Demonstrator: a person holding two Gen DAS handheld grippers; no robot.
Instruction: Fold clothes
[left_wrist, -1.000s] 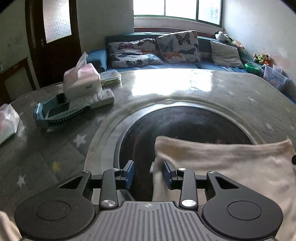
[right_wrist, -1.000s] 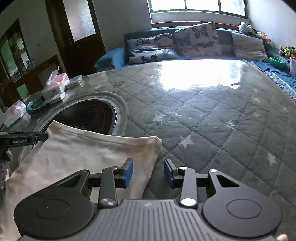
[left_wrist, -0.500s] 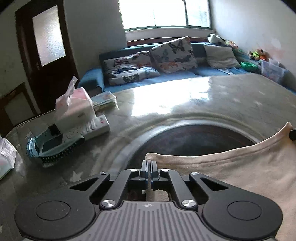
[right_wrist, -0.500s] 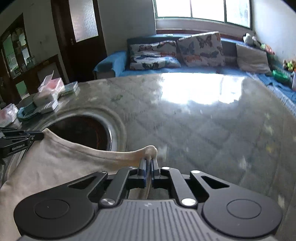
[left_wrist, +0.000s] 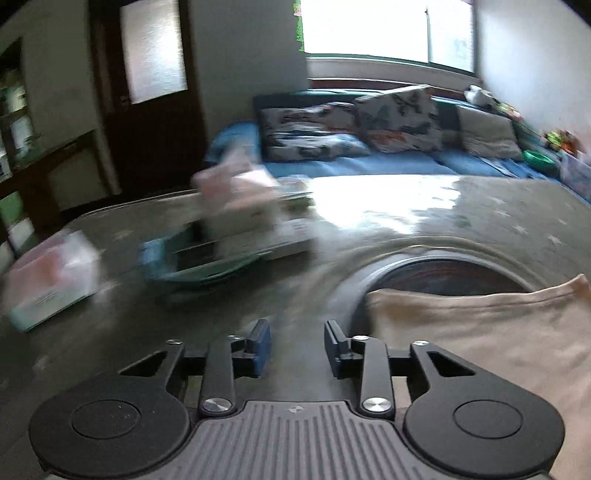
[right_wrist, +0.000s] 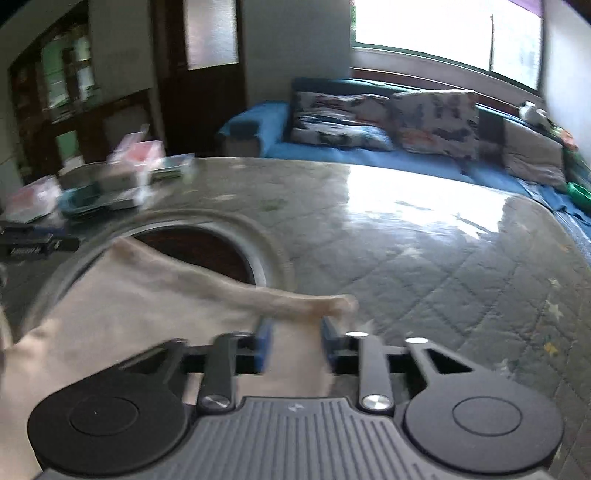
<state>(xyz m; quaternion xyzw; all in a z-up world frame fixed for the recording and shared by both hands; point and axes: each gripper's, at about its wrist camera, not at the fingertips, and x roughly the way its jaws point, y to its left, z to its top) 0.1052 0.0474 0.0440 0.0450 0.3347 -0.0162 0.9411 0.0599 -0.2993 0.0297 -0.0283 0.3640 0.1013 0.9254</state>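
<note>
Both hand-held grippers have let go since half a second ago: the left hand-held gripper (left_wrist: 297, 345) now gapes beside the cloth (left_wrist: 480, 332), at lower right. The right hand-held gripper (right_wrist: 293, 345) gapes around its corner on the worktop (right_wrist: 424, 251). Farther back sits a blurred tissue box (left_wrist: 236, 201).

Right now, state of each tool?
Left tool: open, empty, beside the cream cotton garment, not touching it.
Right tool: open; the garment's corner lies between its fingers, not clamped.
</note>
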